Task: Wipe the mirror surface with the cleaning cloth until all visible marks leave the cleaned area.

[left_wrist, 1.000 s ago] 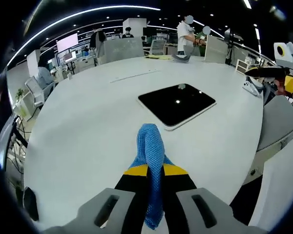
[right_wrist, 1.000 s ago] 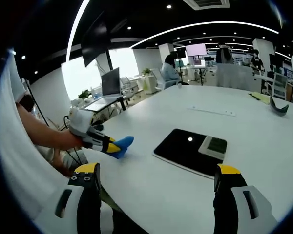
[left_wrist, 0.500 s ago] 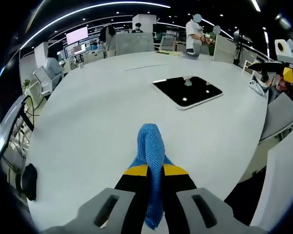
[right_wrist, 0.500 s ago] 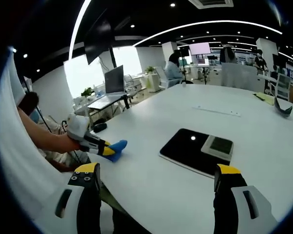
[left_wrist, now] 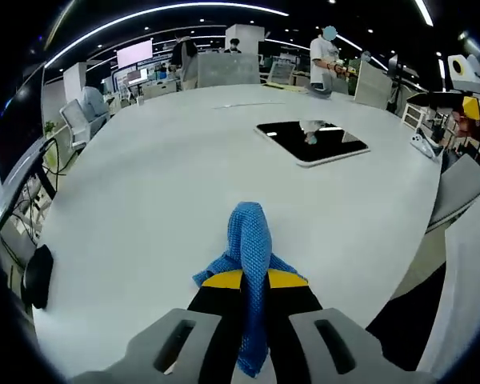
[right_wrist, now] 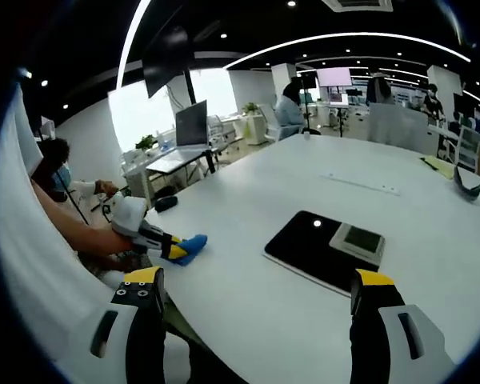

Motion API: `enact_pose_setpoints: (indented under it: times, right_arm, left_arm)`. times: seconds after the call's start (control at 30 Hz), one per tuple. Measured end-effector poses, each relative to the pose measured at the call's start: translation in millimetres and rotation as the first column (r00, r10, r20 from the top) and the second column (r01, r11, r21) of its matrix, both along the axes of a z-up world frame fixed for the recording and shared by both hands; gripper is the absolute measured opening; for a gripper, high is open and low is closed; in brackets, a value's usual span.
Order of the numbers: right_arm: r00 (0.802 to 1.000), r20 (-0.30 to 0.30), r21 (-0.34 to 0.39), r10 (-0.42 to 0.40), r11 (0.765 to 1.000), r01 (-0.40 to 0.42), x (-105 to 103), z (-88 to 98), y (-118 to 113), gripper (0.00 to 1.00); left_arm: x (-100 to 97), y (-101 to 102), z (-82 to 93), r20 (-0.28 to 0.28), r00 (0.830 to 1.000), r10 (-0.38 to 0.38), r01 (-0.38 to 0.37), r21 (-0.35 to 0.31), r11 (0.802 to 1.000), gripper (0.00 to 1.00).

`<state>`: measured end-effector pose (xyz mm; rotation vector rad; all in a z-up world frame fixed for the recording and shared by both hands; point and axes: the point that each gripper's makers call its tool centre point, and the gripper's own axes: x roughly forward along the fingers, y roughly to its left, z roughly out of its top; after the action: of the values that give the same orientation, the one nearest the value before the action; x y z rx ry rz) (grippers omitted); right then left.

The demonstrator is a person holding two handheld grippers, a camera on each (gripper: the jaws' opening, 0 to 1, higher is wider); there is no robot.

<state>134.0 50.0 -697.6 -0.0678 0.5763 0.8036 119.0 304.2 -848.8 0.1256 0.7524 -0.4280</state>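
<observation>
Where the left gripper (left_wrist: 248, 280) rises from the bottom of the left gripper view, its fingers are pressed narrow on a blue cleaning cloth (left_wrist: 248, 240), which stands up between the yellow tips and trails down between them. The cloth hangs just above the white surface (left_wrist: 144, 200). The dark mirror (left_wrist: 312, 142) lies flat on the surface well ahead of these fingers and to their right, apart from the cloth. The right gripper (left_wrist: 462, 88) shows at the far right edge, held off the surface. In the right gripper view, the right gripper (right_wrist: 256, 304) has its fingers spread wide with nothing between them; the mirror (right_wrist: 324, 250) lies ahead between them, nearer the right finger. The left gripper (right_wrist: 156, 238) with the cloth (right_wrist: 190, 246) sits ahead of the left finger, at the surface's (right_wrist: 248, 320) edge.
</observation>
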Motion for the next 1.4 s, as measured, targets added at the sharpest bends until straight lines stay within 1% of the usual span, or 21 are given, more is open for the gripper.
enact_pose_setpoints:
  times: [0.07, 0.13, 0.23, 0.37, 0.43, 0.47, 0.53, 0.6, 0.8, 0.83, 0.87, 0.9, 0.93, 0.97, 1.0, 1.13, 1.27, 1.3, 1.33, 1.37, 1.4]
  right_arm:
    - [1.000, -0.005, -0.003, 0.002, 1.000, -0.003, 0, -1.1, 1, 0.97]
    - [1.000, -0.007, -0.006, 0.008, 1.000, -0.008, 0, -2.7, 2, 0.97]
    - [1.000, -0.004, -0.003, 0.013, 1.000, -0.013, -1, -2.6, 3, 0.96]
    - [1.000, 0.001, 0.004, 0.004, 1.000, -0.004, 0, 0.6, 1, 0.96]
    - [1.000, 0.002, 0.003, 0.003, 1.000, -0.003, 0, 0.7, 0, 0.96]
    - [1.000, 0.000, 0.000, 0.001, 1.000, -0.001, -1, 0.0, -2, 0.96]
    - [1.000, 0.000, -0.001, -0.005, 1.000, 0.005, -1, -0.5, -4, 0.96]
    - [1.000, -0.001, -0.001, -0.010, 1.000, 0.010, 0, -1.8, -5, 0.96]
    - [1.000, -0.006, -0.004, -0.012, 1.000, 0.012, -3, -3.0, -5, 0.96]
    - [1.000, -0.008, -0.004, -0.012, 1.000, 0.012, -4, -3.2, -5, 0.96]
    - [1.000, -0.008, -0.003, -0.012, 1.000, 0.012, -4, -3.4, -4, 0.96]
    - [1.000, -0.007, -0.007, -0.011, 1.000, 0.011, -4, -4.0, -5, 0.96]
    - [1.000, -0.007, -0.009, -0.012, 1.000, 0.012, -4, -4.2, -5, 0.96]
    - [1.000, -0.007, -0.007, -0.014, 1.000, 0.014, -4, -3.7, -5, 0.96]
    - [1.000, -0.007, -0.004, -0.017, 1.000, 0.017, -4, -3.2, -6, 0.96]
    - [1.000, -0.005, -0.008, -0.019, 1.000, 0.019, -3, -3.3, -6, 0.96]
    - [1.000, -0.005, -0.007, -0.025, 1.000, 0.025, -3, -2.7, -7, 0.96]
    - [1.000, -0.005, -0.006, -0.026, 1.000, 0.026, -3, -2.9, -7, 0.96]
    - [1.000, -0.007, -0.006, -0.026, 1.000, 0.026, -3, -3.4, -7, 0.96]
    - [1.000, -0.009, -0.009, -0.027, 1.000, 0.027, -4, -4.5, -7, 0.96]
    - [1.000, -0.009, -0.009, -0.026, 1.000, 0.026, -4, -4.8, -7, 0.96]
  left_arm:
    - [-0.3, 0, -0.2, 0.015, 1.000, -0.015, 0.015, 0.005, 1.000, 0.07]
    - [-0.2, 1, 0.2, 0.018, 1.000, -0.012, 0.012, -0.009, 1.000, 0.07]
    - [-0.3, 0, 0.8, 0.031, 0.999, -0.031, 0.031, 0.011, 0.999, 0.07]
    - [1.0, 0, 0.5, 0.035, 0.999, -0.036, 0.036, 0.018, 0.999, 0.09]
    - [1.9, 2, 1.0, 0.038, 0.998, -0.042, 0.041, 0.033, 0.999, 0.11]
    - [3.6, 5, 1.2, 0.038, 0.999, -0.030, 0.029, 0.036, 0.999, 0.15]
    - [5.2, 10, 1.2, 0.033, 0.999, -0.009, 0.008, 0.026, 1.000, 0.19]
    - [5.2, 11, 1.0, 0.033, 0.999, -0.010, 0.009, 0.022, 1.000, 0.19]
    - [3.8, 9, 1.5, 0.045, 0.998, -0.051, 0.050, 0.012, 0.999, 0.19]
    - [4.9, 12, 1.4, 0.057, 0.996, -0.075, 0.073, 0.042, 0.996, 0.23]
    - [7.2, 16, 1.8, 0.068, 0.996, -0.063, 0.059, 0.065, 0.996, 0.29]
    - [10.5, 25, 1.2, 0.057, 0.998, -0.001, -0.001, 0.051, 0.999, 0.35]
    - [10.4, 26, 0.3, 0.033, 0.999, 0.020, -0.020, 0.011, 1.000, 0.38]
    - [11.0, 25, 1.8, 0.041, 0.999, -0.006, 0.005, 0.002, 1.000, 0.36]
    - [10.4, 24, 1.5, 0.057, 0.997, -0.045, 0.044, 0.033, 0.999, 0.37]
    - [8.6, 25, 0.3, 0.086, 0.992, -0.091, 0.090, 0.016, 0.996, 0.39]
    - [10.5, 27, 1.1, 0.088, 0.992, -0.090, 0.089, 0.010, 0.996, 0.42]
    - [11.6, 28, 0.9, 0.087, 0.992, -0.086, 0.085, 0.020, 0.996, 0.44]
    - [13.4, 31, 0.9, 0.089, 0.993, -0.072, 0.069, 0.028, 0.997, 0.50]
    - [15.1, 34, -0.2, 0.076, 0.996, -0.039, 0.038, 0.012, 0.999, 0.53]
    - [15.7, 34, 0.7, 0.083, 0.995, -0.058, 0.057, 0.011, 0.998, 0.53]
